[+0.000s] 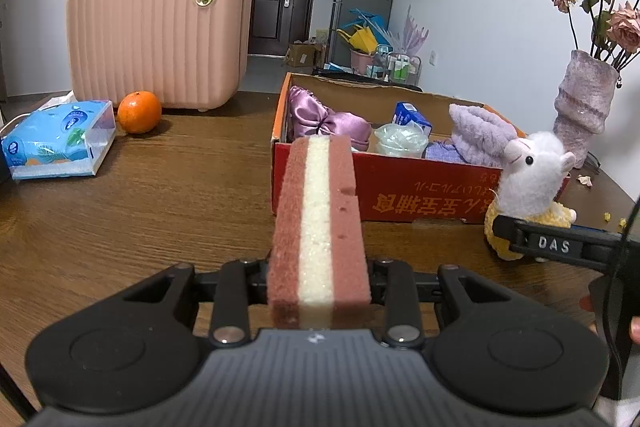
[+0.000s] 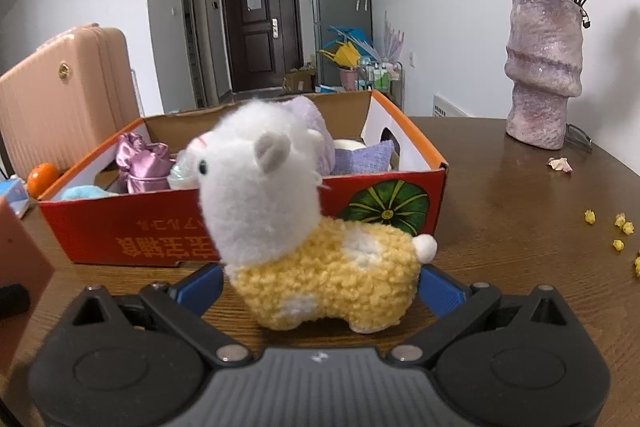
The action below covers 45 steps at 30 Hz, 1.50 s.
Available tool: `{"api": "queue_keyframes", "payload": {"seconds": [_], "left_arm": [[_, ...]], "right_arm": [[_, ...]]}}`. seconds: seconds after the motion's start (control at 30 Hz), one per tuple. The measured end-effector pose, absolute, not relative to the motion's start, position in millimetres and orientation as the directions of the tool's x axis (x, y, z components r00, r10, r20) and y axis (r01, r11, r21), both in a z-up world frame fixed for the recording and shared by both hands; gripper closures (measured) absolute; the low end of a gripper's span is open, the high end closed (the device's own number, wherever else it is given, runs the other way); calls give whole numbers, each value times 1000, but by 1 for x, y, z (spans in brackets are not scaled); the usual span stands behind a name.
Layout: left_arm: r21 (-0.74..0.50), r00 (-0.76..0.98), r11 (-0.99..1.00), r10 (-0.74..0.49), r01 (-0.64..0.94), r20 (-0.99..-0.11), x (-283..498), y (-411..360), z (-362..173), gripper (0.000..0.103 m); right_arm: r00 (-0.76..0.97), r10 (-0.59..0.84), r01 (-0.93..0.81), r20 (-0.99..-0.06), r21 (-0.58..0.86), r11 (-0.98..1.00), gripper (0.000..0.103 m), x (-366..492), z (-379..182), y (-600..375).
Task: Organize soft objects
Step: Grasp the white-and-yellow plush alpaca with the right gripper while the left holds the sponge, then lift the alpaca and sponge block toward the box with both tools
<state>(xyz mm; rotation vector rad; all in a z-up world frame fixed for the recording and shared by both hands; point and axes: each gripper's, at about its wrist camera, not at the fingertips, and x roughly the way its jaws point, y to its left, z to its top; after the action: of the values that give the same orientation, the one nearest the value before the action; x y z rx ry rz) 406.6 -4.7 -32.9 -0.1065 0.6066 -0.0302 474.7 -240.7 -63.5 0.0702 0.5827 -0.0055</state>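
Already several soft things lie inside the box (image 2: 400, 205); the left tool (image 1: 319, 277) clamps a sponge (image 1: 318, 227) before it, the right tool (image 2: 322, 287) grips the alpaca plush (image 2: 304, 239) beside it.

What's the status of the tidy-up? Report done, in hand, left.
Done: the box already holds the satin pouch, purple plush and other soft bits. In hand: the left gripper clamps the sponge; the right gripper has its fingers on either side of the alpaca, which stands on the table. Left: both into the box.
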Motion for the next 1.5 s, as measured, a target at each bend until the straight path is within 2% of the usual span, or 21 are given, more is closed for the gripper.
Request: {"api": "queue_keyframes", "payload": {"seconds": [0.53,0.77,1.5], "left_arm": [[-110,817,994,-66,3,-573,407,-6,-34,71],[-110,817,994,-68,5,-572,406,-6,-34,71],[-97,848,995,-70,22,-525,397,-10,-25,71]], "right_arm": [[813,17,37,-582,81,996,0,500,-69,-244],[818,22,24,-575,72,997,5,495,-69,-242],[901,130,-92,-414,110,990,5,411,-44,-225]]}}
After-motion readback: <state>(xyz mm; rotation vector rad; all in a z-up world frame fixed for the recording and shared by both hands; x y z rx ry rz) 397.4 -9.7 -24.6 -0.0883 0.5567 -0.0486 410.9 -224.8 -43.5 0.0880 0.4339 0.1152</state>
